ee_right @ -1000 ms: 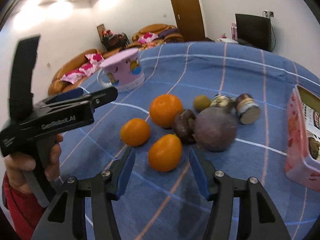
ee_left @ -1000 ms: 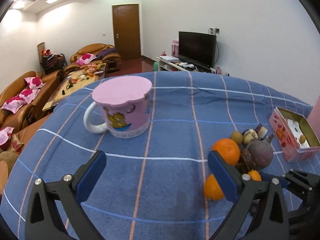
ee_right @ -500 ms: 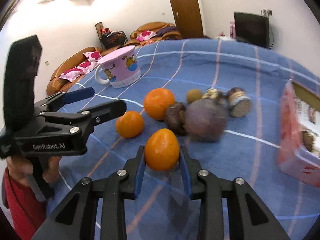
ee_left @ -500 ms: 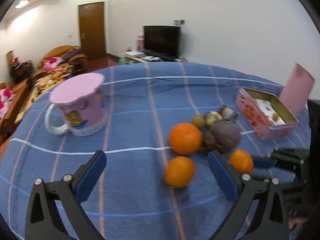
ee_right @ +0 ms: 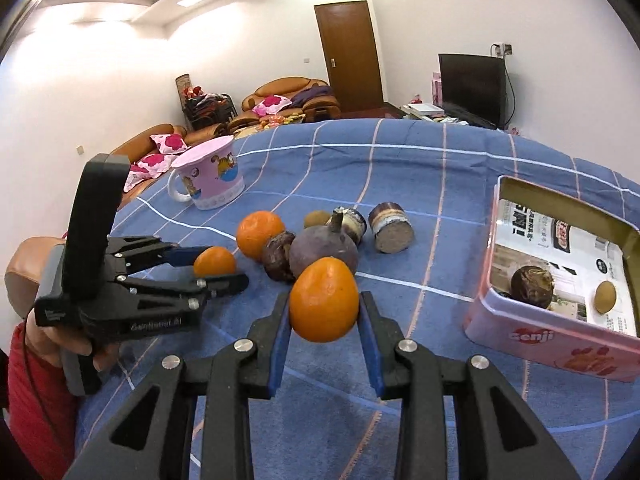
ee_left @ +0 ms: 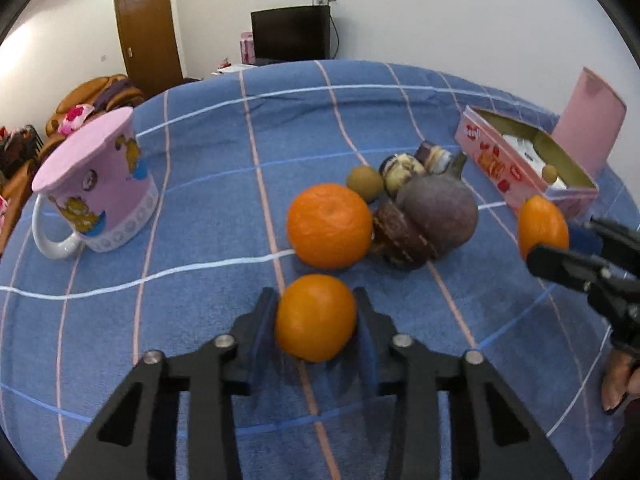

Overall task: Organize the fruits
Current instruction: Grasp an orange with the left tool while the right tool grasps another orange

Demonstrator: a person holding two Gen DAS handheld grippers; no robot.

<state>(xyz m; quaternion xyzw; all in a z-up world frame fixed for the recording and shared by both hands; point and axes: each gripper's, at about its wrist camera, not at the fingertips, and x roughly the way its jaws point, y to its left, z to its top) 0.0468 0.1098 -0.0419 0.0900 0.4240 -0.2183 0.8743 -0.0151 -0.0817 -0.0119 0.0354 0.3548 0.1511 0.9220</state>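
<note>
- Oranges: three on view. One small orange (ee_left: 316,317) sits between the blue pads of the left gripper (ee_left: 316,320), low over the blue checked cloth (ee_left: 208,216); jaws closing, pads at both flanks of the fruit.
- Second, an egg-shaped orange (ee_right: 323,300), clamped in the right gripper (ee_right: 324,312) and raised clear of the cloth, just in front of the pile.
- Third, the largest orange (ee_left: 330,225), resting loose on the cloth, touching a dark brown wrinkled fruit (ee_left: 400,236).
- Behind that, a big purple round fruit (ee_left: 438,212) with a stub stem, a small olive-green fruit (ee_left: 365,181), and two cut dark rounds with pale faces (ee_right: 390,227).
- Pink tin (ee_right: 560,344) open at the right of the cloth, holding printed paper, one dark round fruit (ee_right: 532,286) and one small yellowish fruit (ee_right: 605,297).
- Pink cartoon mug (ee_left: 94,192) with a flat pink lid, well apart to the left.
- Hand (ee_right: 72,344) in a red sleeve gripping the left tool's handle.
</note>
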